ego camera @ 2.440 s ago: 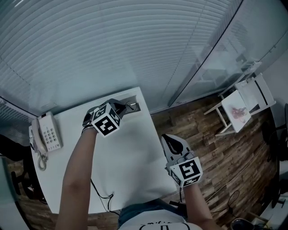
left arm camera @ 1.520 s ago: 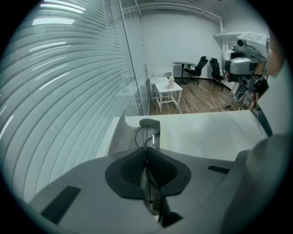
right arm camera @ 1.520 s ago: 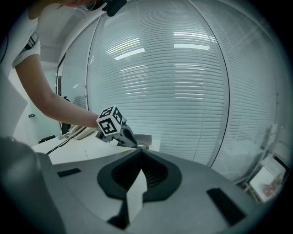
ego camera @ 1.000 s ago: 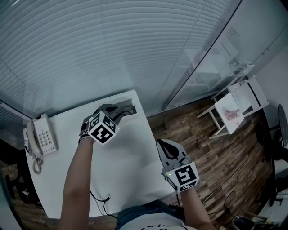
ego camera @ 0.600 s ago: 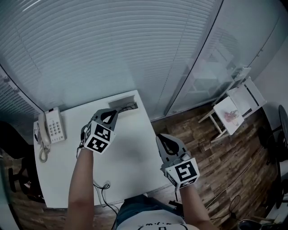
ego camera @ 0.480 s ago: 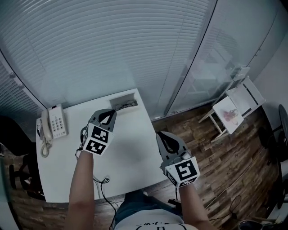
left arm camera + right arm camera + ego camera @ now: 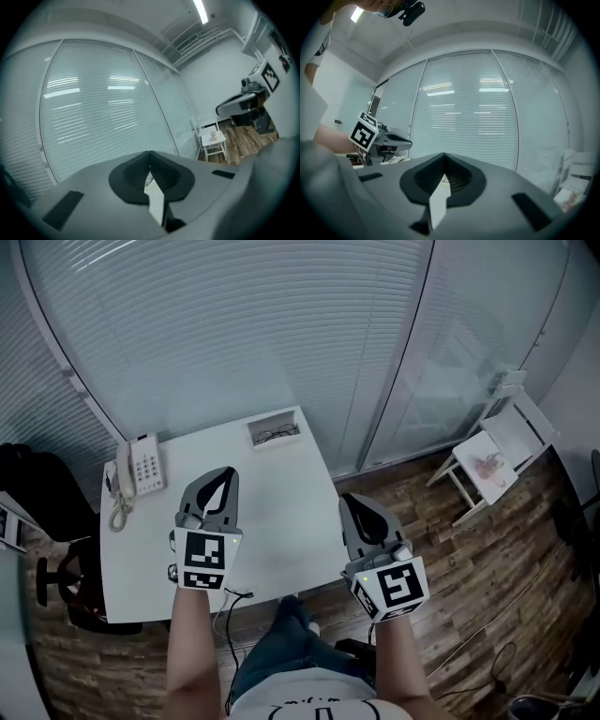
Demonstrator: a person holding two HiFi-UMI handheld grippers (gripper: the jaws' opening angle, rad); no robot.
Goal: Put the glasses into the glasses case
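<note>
A white open glasses case [image 7: 255,430] lies at the table's far edge with dark glasses [image 7: 278,434] inside it. My left gripper [image 7: 225,474] hangs high over the middle of the white table [image 7: 281,521], well back from the case. Its jaws are shut, the tips meeting with nothing between them [image 7: 150,154]. My right gripper [image 7: 354,501] is held level beyond the table's right edge, over the wooden floor. It is also shut and empty [image 7: 444,156]. Each gripper shows in the other's view, both pointing at the blinds.
A white desk phone [image 7: 141,470] sits at the table's left side, and a cable [image 7: 230,601] hangs off its near edge. A dark office chair [image 7: 56,577] stands left of the table. A white chair [image 7: 497,451] stands at the right on the wooden floor. Glass walls with blinds lie behind.
My left gripper has left the case at the far edge and come up and back over the table. The right gripper has risen too. The table looks smaller and farther below.
</note>
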